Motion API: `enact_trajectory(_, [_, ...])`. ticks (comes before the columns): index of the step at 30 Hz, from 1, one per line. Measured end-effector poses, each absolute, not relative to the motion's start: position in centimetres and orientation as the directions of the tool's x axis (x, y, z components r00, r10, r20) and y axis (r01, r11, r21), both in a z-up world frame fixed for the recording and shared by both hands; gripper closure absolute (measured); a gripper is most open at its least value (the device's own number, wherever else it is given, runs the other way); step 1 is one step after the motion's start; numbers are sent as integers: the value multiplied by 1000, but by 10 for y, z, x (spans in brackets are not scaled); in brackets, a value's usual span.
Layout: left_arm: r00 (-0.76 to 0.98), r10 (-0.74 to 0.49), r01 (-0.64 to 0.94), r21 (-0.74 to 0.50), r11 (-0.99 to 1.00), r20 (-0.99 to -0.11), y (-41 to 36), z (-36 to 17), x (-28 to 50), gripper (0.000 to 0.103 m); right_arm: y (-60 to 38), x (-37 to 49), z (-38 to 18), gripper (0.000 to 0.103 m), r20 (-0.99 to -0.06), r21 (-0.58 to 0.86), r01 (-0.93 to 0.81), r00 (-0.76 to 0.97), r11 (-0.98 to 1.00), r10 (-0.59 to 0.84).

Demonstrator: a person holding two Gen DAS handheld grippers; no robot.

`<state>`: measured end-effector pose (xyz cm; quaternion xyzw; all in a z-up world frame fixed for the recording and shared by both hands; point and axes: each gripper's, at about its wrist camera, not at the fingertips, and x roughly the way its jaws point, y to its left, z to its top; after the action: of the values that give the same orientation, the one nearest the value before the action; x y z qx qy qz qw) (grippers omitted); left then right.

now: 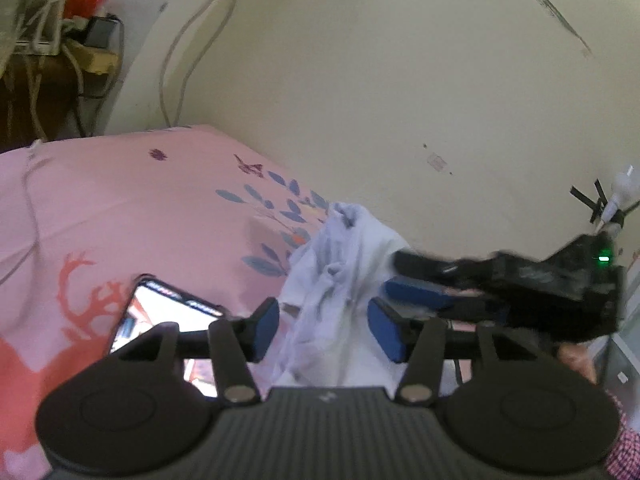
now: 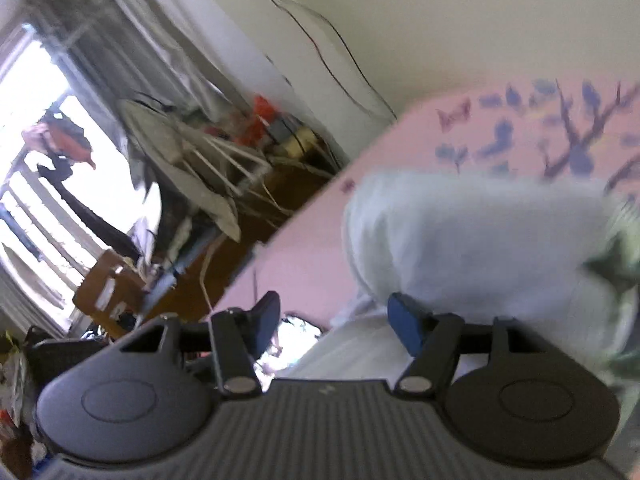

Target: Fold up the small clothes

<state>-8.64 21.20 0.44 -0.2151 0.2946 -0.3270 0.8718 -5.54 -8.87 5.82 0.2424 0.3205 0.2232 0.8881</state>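
A crumpled pale white garment (image 1: 340, 264) lies bunched on the pink patterned bedsheet (image 1: 120, 208), close to the wall. My left gripper (image 1: 326, 330) is open. The cloth lies between its blue pads (image 1: 266, 328), which stand apart from it on both sides. My right gripper (image 1: 408, 278) reaches in from the right at the garment's edge, its jaws parted. In the tilted, blurred right wrist view the right gripper (image 2: 336, 320) is open, and the garment (image 2: 460, 240) lies just beyond its right pad (image 2: 406, 320). I see nothing pinched in either gripper.
A phone (image 1: 168, 312) with a lit screen lies on the sheet left of the left gripper. A cream wall (image 1: 400, 80) runs behind the bed. A cluttered wooden table (image 2: 224, 208) with cables stands past the bed's far corner, before a bright window (image 2: 36, 128).
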Motion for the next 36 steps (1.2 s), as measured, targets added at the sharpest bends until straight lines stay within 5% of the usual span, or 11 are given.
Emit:
enact_trajectory(6, [580,-682,474,-497,727,-445,170,1,-79,56,-128,-47,73,61,-476,518,-139,772,844,420])
enact_trajectory(10, [567,-626,457,-428,780,-536,154,-6,-75,94,-111,-11,52,63,-571,427,-128,729,895,377])
enact_trajectory(12, [566,-589,423,-410,808,-577,155,-11,-71,96,-115,6,31,88,-635,350,-90,709,932,307])
enact_trajectory(16, [556,-574,395,-416,819,-601,162,-17,-71,96,-143,14,3,87,-602,489,-43,706,871,373])
enact_trajectory(22, [576,-559,422,-369,828,-597,154,-4,-72,88,-146,-9,7,83,-549,469,-89,750,879,369])
enact_trajectory(25, [611,-539,421,-338,842,-580,155,6,-74,70,-152,-39,20,63,-484,499,-92,795,862,365])
enact_trajectory(28, [616,-516,408,-319,856,-595,147,6,-71,69,-155,-73,29,55,-453,471,-69,836,879,309])
enact_trajectory(30, [612,-497,398,-303,866,-615,139,3,-70,68,-159,-94,29,41,-451,447,-43,852,893,267])
enact_trajectory(36, [647,-429,382,-219,898,-630,118,-3,-80,61,-171,-151,17,41,-481,385,34,860,922,169])
